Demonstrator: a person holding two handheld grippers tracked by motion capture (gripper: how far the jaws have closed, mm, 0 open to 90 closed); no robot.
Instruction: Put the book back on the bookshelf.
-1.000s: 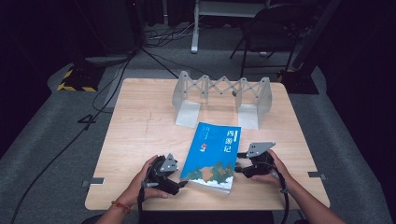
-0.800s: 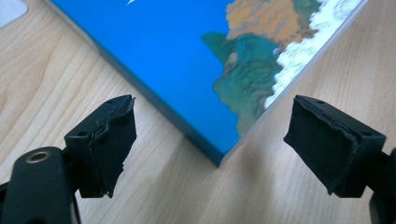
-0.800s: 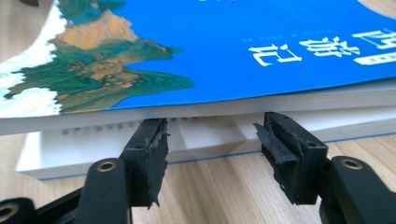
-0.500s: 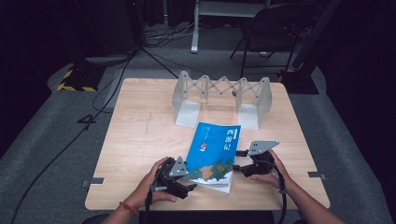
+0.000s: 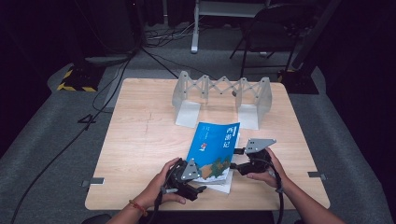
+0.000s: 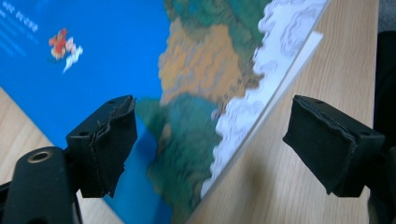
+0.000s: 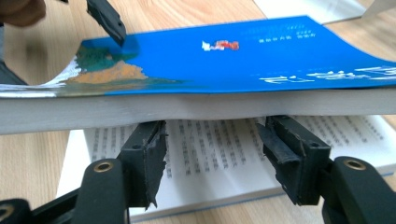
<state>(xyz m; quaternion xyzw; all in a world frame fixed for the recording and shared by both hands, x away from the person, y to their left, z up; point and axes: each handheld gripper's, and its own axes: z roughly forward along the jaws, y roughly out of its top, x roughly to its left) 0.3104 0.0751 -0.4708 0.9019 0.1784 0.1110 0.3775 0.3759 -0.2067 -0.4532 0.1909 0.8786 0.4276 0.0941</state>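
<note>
Two grippers work on one book, which lies near the front edge of the table, closer to the person than the folding rack at the back. The book has a blue cover and is partly open: in the right gripper view a thick block of pages with the cover on top is lifted, and printed pages show underneath.

The right gripper sits at the book's right edge. Its jaws stand apart and reach into the gap under the raised block, propping it up rather than pinching anything. The left gripper is at the book's near left corner, where the cover's corner curls up. Its jaws are spread wide and grip nothing, with one jaw over the cover and the other over bare wood.

As I judge it, opening the book is begun but not finished: the top block is raised only a little. What remains is to swing that block over to the left and lay it flat.
</note>
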